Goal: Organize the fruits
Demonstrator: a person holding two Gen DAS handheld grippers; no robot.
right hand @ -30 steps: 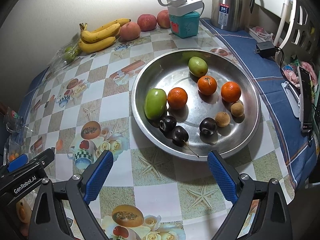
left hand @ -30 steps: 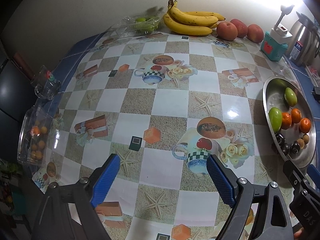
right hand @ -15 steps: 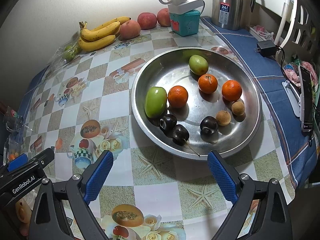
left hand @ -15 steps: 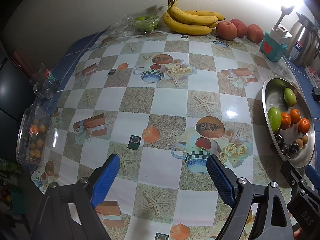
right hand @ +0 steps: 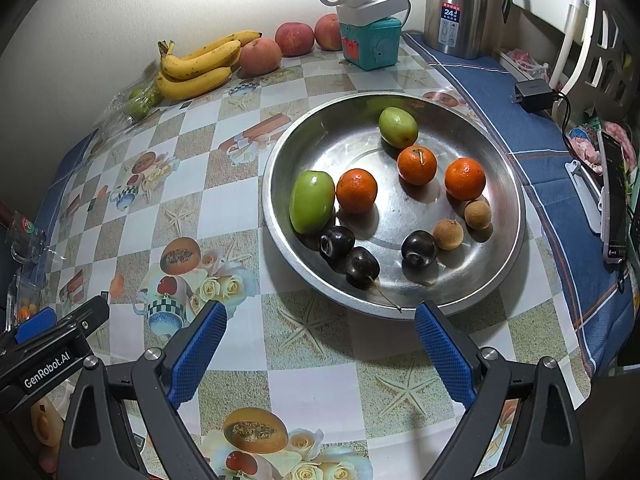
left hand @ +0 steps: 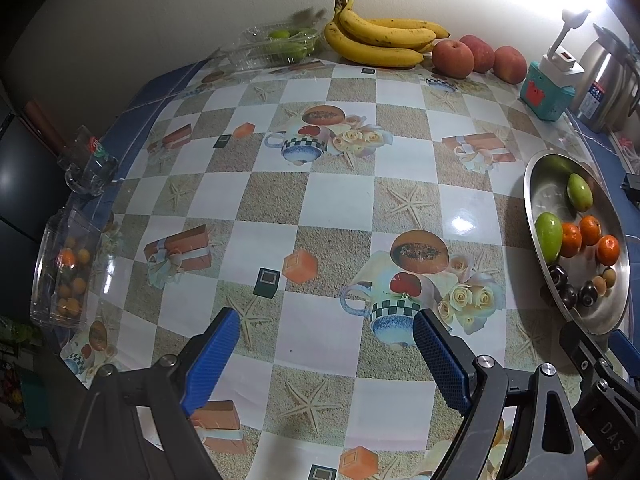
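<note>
Two grippers, left gripper [left hand: 326, 350] and right gripper [right hand: 320, 344], hang above the table [left hand: 340, 200], jaws apart, nothing held. Sorted fruit lies in the metal bowl [right hand: 508, 240]; bananas [left hand: 380, 42] wait by the wall. Looks like a pause between picks; next needs a reach.

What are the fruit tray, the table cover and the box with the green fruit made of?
Tray: looks like polished metal, likely stainless steel; it mirrors the fruit and shows bright glare.
Table cover: seems a glossy printed plastic or vinyl sheet; the lamp reflects off it as a sharp spot.
Box: thin clear plastic, clamshell type; the green fruit shows through its creased walls.
</note>
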